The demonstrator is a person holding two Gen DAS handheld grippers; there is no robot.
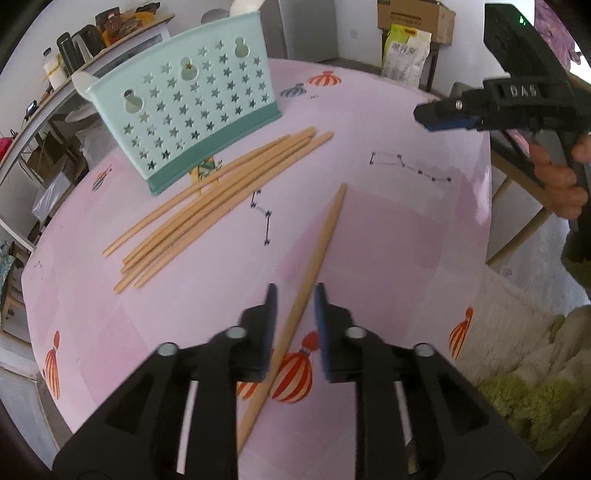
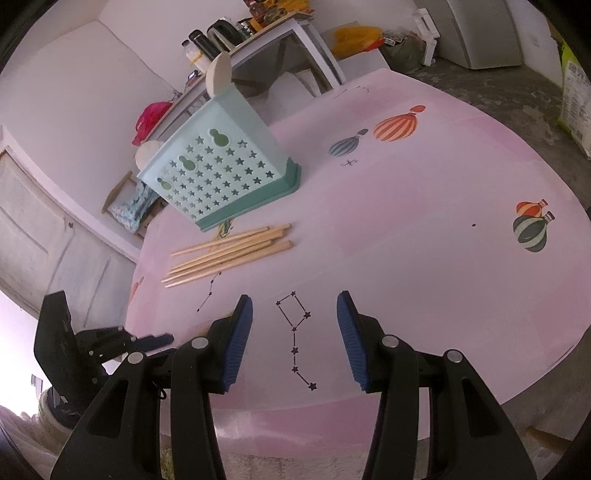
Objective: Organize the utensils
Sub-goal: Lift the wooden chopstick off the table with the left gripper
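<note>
A mint-green utensil holder [image 1: 184, 110] with star cut-outs stands on the pink table [image 1: 388, 229]. Several wooden chopsticks [image 1: 207, 206] lie in a loose bundle in front of it. One chopstick [image 1: 314, 266] lies apart, running between the fingers of my left gripper [image 1: 295, 301], which is open around it without pinching it. My right gripper [image 2: 295, 314] is open and empty above the table's near edge; it also shows in the left wrist view [image 1: 443, 116]. The holder [image 2: 221, 173] and the bundle [image 2: 229, 254] show in the right wrist view, and the left gripper [image 2: 155, 339] at lower left.
A shelf [image 1: 74, 62] with kettles and bottles stands behind the table. A cardboard box [image 1: 417, 18] and a bag [image 1: 404, 55] sit on the floor beyond. A fluffy rug [image 1: 524, 362] lies to the right. The tablecloth has balloon prints [image 2: 395, 127].
</note>
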